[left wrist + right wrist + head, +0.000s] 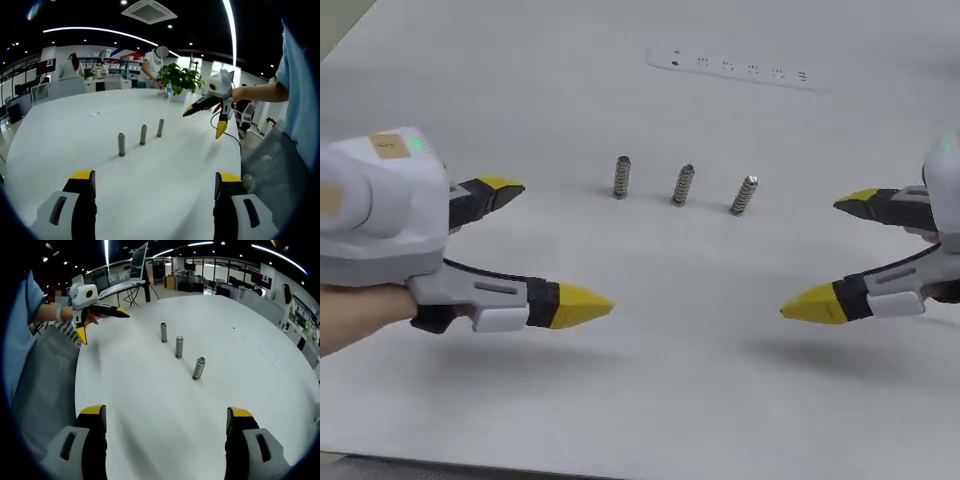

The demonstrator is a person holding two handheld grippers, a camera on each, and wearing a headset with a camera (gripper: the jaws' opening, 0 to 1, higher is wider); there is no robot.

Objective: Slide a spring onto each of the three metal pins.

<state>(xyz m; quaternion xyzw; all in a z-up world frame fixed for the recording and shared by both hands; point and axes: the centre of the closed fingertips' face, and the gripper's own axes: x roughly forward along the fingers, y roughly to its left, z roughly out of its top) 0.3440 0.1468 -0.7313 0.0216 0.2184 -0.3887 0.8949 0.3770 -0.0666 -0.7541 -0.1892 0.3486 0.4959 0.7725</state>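
Three metal pins stand in a row on the white table, and each one carries a coiled spring: the left pin (622, 176), the middle pin (683, 185) and the right pin (744, 195). They also appear as a row (142, 135) in the left gripper view and as a row (179, 346) in the right gripper view. My left gripper (558, 246) hovers open at the left, nothing between its yellow tips. At the right my right gripper (830, 252) is open too, and holds nothing. Both hang apart from the pins, nearer to me.
A white power strip (738, 70) lies flat at the far side of the table (650, 330). A potted plant (181, 80) stands at the table's end in the left gripper view. People stand far off in the room behind.
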